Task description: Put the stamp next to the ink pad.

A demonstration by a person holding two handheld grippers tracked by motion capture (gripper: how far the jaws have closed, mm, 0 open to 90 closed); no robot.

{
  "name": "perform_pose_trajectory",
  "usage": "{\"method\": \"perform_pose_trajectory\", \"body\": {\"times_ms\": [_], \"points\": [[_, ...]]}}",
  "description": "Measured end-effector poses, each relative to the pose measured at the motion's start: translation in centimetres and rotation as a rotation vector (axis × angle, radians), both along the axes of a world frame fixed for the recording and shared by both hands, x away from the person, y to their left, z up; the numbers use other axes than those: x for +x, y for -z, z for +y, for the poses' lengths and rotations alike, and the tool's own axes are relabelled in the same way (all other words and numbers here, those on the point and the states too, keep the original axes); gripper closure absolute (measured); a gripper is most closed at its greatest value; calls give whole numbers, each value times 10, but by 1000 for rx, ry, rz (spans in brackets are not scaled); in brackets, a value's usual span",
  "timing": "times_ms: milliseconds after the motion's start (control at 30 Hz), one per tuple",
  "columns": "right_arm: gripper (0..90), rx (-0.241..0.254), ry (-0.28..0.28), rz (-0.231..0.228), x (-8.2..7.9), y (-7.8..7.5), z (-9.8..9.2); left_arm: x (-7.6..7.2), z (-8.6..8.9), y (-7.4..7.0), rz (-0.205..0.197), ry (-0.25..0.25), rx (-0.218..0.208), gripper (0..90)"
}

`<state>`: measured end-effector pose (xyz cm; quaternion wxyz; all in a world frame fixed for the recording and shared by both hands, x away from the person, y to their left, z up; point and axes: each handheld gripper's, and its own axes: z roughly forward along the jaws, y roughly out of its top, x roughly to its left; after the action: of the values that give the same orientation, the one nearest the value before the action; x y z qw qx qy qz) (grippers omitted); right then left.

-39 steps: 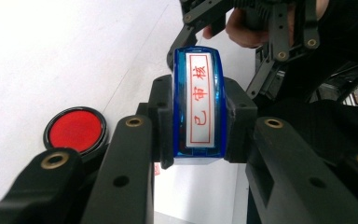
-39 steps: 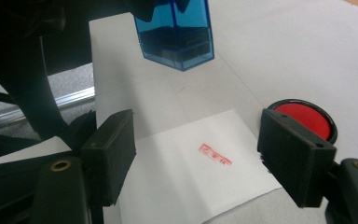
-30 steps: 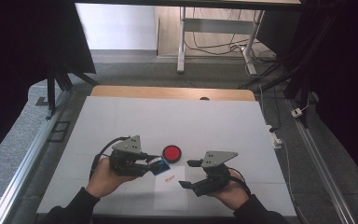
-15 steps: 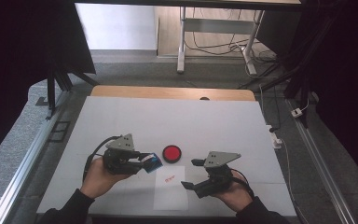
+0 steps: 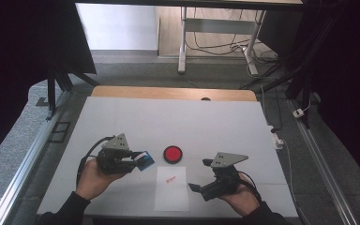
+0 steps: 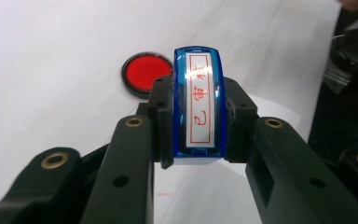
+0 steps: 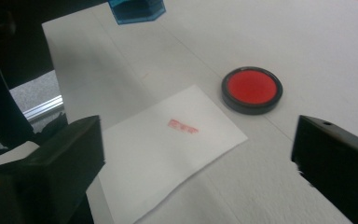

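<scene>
Left gripper (image 5: 133,161) pinches blue stamp (image 6: 198,102) above bare table (image 5: 122,122); right gripper (image 5: 201,176), spread, near paper sheet's (image 5: 171,192) right edge

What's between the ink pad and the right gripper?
The sheet's near corner and bare table, seen in the right gripper view; the right gripper is open, short of the ink pad.
</scene>
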<state>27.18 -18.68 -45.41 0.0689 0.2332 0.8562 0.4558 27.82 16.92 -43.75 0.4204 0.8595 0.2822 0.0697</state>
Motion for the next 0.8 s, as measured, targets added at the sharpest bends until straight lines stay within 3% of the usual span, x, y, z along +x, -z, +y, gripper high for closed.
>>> {"method": "perform_pose_trajectory", "body": {"times_ms": [800], "points": [[0, -31, 176, -30, -15, -3, -40, 6, 25, 16, 33, -123, 58, 694]]}}
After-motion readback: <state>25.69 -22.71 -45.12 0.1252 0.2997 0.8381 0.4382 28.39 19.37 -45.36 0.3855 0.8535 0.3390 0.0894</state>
